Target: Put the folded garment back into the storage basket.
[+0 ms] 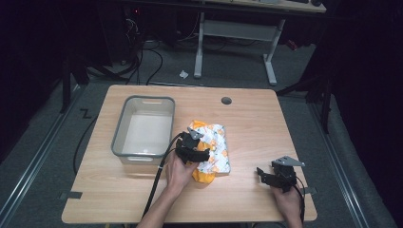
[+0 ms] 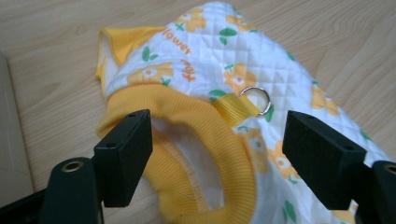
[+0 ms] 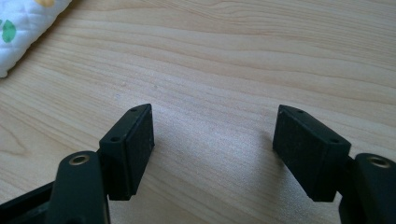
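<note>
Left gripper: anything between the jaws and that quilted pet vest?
Nothing visible. The left gripper is open right over the vest, its jaws either side of the yellow ribbed collar, pads not pressing it. The metal ring lies beyond the jaws. The grey bin sits apart, beside the vest.

The left gripper (image 1: 192, 147) sits near the table's middle, its jaws spread wide and pointing toward twelve o'clock. The right gripper (image 1: 278, 176) rests at about four o'clock from it, jaws apart with nothing between them.
</note>
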Action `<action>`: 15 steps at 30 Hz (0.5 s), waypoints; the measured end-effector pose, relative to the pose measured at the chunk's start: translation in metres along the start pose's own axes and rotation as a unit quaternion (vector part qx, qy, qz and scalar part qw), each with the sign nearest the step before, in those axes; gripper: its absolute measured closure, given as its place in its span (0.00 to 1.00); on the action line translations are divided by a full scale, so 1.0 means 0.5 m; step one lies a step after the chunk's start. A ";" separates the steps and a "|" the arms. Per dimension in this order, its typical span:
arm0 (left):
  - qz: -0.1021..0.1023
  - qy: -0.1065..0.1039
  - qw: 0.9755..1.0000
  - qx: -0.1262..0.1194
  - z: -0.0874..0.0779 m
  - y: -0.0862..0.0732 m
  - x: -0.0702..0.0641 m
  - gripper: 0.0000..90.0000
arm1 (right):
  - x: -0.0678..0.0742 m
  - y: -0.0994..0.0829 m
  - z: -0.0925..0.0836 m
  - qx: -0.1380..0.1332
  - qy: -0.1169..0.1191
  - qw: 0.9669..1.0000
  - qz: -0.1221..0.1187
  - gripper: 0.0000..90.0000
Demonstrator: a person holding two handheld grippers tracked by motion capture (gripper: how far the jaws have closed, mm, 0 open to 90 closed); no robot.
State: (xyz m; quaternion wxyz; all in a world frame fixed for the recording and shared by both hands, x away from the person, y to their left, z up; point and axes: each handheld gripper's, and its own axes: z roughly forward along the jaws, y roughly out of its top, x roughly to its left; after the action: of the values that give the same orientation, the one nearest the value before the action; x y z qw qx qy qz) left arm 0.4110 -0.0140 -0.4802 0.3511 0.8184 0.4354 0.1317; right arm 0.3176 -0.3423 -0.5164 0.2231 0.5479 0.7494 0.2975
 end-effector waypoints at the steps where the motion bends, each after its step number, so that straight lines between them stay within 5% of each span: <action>1: -0.001 0.001 1.000 0.005 0.005 -0.001 0.002 0.27 | 0.000 0.000 0.000 0.000 0.000 1.000 0.000 0.33; 15: -0.014 0.012 0.999 0.042 0.051 -0.011 0.014 0.25 | 0.000 0.000 0.000 0.000 0.000 1.000 0.000 0.33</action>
State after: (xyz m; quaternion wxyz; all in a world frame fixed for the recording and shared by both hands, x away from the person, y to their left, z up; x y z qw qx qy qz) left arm 0.4252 -0.0180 -0.5028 0.3134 0.8245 0.4562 0.1179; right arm 0.3176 -0.3423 -0.5164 0.2230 0.5478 0.7494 0.2975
